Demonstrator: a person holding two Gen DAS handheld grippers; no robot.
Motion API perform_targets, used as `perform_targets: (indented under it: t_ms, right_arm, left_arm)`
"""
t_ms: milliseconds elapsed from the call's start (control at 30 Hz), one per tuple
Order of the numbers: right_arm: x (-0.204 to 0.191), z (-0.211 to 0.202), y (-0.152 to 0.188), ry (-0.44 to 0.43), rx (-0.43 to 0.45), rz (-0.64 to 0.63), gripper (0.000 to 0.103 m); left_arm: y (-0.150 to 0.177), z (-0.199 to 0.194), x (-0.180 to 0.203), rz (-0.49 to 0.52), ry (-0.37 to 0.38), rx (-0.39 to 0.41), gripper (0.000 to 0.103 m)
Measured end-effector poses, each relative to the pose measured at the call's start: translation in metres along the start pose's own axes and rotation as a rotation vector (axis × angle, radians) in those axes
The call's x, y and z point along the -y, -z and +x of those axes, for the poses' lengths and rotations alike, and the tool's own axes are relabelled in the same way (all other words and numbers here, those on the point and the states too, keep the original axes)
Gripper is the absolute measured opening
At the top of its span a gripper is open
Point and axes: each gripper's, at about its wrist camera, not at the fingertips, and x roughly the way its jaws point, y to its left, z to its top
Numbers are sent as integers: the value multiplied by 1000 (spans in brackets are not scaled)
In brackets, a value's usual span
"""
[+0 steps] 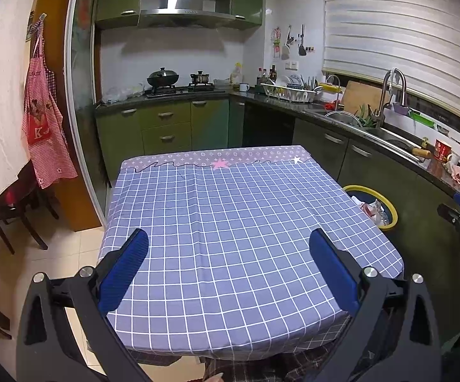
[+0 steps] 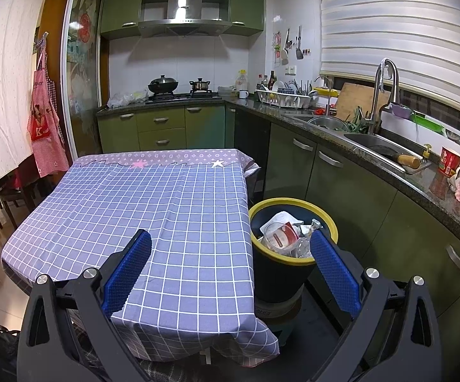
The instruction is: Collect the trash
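Both claws wide open and holding nothing: left claw (image 1: 228, 264) poised over the near half of the checked tabletop (image 1: 230, 210), right claw (image 2: 230, 265) straddling the tabletop's right edge and the bin. No loose trash visible anywhere on the cloth; all of it seen lies inside the yellow-rimmed bin (image 2: 293, 273), just beside the tabletop's right side, where a clear cup (image 2: 279, 237), crumpled paper (image 2: 282, 218) and plastic film sit heaped to the rim. Collection judged finished or nearly so; best done now by sweeping both views across cloth and floor for stray pieces before stopping. If pressing the heap down, better to descend straight over the bin's mouth, jaws kept clear of the rim, since the bin stands raised on a small stool (image 2: 277, 315) and could tip. Open room plentiful above the cloth; tight on the right, between the tabletop's hanging corner (image 2: 255, 343) and the green cabinets (image 2: 357, 197). Chairs (image 1: 13, 210) crowding the far left.
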Motion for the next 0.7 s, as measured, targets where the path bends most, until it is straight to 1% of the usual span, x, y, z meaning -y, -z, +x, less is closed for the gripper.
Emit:
perform_targets:
  t_ms: [700]
  right_arm:
    - [-1,1,0,-3,-3,4,98]
  left_arm:
    - [-2,2,5,0,18,-13,96]
